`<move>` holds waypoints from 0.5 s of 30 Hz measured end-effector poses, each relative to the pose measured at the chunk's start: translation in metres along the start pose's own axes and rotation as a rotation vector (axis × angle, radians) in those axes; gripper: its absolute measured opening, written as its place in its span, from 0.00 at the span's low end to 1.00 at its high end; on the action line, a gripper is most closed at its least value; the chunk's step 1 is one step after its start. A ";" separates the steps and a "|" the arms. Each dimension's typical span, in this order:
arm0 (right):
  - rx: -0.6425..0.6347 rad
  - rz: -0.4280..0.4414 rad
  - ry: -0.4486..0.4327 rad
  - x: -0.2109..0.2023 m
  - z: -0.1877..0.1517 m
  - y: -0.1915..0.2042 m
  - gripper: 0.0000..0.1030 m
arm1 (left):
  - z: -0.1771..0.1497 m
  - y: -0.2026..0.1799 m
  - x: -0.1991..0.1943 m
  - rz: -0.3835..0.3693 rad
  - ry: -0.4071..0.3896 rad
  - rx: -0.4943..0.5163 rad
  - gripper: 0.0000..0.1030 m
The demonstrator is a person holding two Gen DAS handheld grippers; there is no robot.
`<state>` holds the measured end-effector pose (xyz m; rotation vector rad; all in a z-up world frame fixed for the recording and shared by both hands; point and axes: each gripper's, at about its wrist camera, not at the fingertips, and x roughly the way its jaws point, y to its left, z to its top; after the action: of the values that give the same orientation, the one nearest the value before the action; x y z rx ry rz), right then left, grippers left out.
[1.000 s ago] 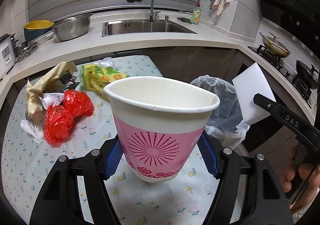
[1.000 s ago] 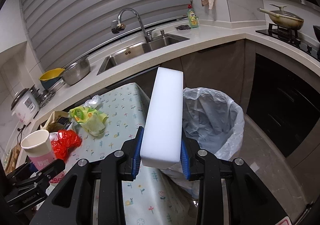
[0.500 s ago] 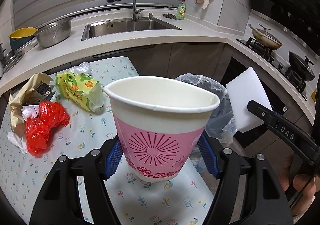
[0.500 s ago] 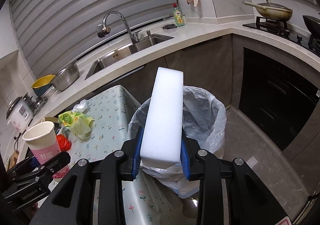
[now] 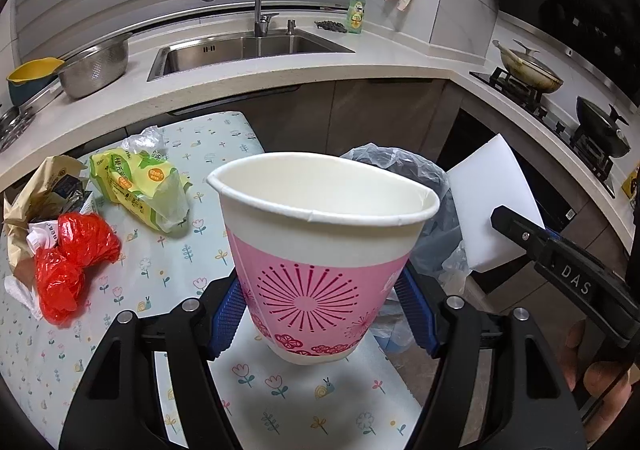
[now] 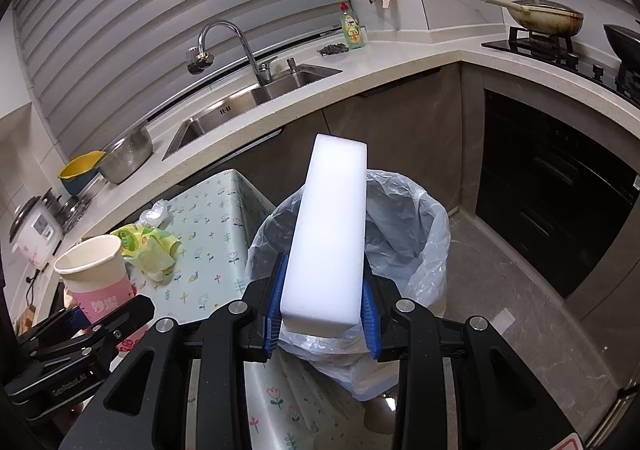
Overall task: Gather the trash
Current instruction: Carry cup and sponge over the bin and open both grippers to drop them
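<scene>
table: red bag, brown paper bag, green wrapper left to collect | left gripper clamps upright paper cup | right gripper clamps white foam block above bin, neither dropped yet

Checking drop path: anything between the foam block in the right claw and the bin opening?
Nothing. In the right wrist view the white foam block hangs directly over the lined trash bin, only open air between.
</scene>
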<state>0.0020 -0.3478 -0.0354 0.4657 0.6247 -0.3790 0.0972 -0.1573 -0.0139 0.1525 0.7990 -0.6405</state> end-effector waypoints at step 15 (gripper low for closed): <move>0.001 -0.016 0.012 0.013 0.002 -0.001 0.30 | 0.010 -0.007 0.022 -0.023 0.013 0.013 0.64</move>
<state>0.0120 -0.3522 -0.0423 0.4648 0.6405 -0.3925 0.1111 -0.1769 -0.0220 0.1597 0.8101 -0.6674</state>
